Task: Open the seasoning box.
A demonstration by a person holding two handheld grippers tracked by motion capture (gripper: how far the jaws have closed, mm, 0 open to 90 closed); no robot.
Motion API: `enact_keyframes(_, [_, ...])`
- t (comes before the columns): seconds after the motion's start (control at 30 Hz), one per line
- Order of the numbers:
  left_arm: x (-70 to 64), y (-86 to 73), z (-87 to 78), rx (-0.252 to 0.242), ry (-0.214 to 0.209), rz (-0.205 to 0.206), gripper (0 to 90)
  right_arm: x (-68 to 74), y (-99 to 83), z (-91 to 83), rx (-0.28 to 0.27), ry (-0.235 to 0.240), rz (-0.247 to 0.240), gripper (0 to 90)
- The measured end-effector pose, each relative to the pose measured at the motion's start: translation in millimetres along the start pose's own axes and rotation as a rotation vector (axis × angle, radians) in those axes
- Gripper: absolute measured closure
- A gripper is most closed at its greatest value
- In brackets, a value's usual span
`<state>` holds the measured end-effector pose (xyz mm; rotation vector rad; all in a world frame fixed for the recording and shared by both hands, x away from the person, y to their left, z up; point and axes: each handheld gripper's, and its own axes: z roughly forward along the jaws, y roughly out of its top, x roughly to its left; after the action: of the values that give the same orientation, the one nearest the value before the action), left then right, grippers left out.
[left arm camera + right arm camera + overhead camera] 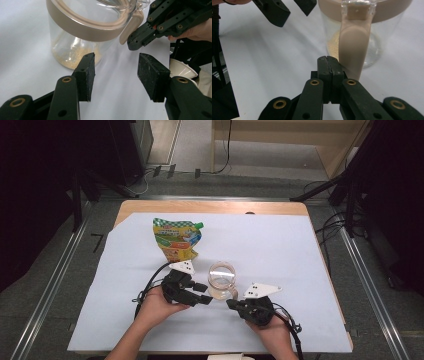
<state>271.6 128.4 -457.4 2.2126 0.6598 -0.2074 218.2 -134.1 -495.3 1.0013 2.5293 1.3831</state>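
**Two hand-held grippers flank one glass jug on the bench**

Two matte black tools sit nearest the person. The left hand-held gripper (116,76) has its rubber-faced jaws standing well apart with nothing between them, aimed at the jug. The right hand-held gripper (328,66) has its jaws pressed flat together, holding nothing, with the tip just beside the jug's handle (354,47); whether they touch cannot be told.

One jug (221,279) stands between the two tools, slightly beyond them, on the white sheet (280,245) covering the bench. It is a round clear glass vessel with a smooth beige collar around its rim and one curved beige handle facing the right hand-held gripper. A thin layer of pale yellow grainy powder lies at its bottom.

Farther off lies one crinkled printed pouch (177,239), yellow and green with a green cap, well apart from the jug, behind the left hand-held gripper
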Motion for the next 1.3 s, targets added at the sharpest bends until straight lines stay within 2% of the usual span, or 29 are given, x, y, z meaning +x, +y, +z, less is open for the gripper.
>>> enact_keyframes(0.37, [-0.5,-0.2,4.4,0.007,-0.002,0.0,45.5,-12.0,-3.1,-10.9,-0.004,-0.021,0.037,90.0])
enact_keyframes(0.67, [-0.1,0.0,3.5,-0.005,-0.001,-0.005,43.0,-21.7,-5.2,-9.4,0.01,-0.037,0.057,90.0])
enact_keyframes(0.9, [-4.1,-0.3,6.2,-0.025,-0.004,0.016,42.3,-32.2,-5.9,-14.5,0.003,-0.059,0.086,90.0])
enact_keyframes(1.0, [-5.7,-0.1,7.6,-0.014,-0.008,0.027,41.8,-36.4,-6.0,-16.1,0.001,-0.069,0.094,90.0])
enact_keyframes(1.3, [-6.3,0.2,9.0,-0.016,-0.009,0.029,41.4,-45.7,-5.6,-18.0,-0.003,-0.094,0.103,90.0])
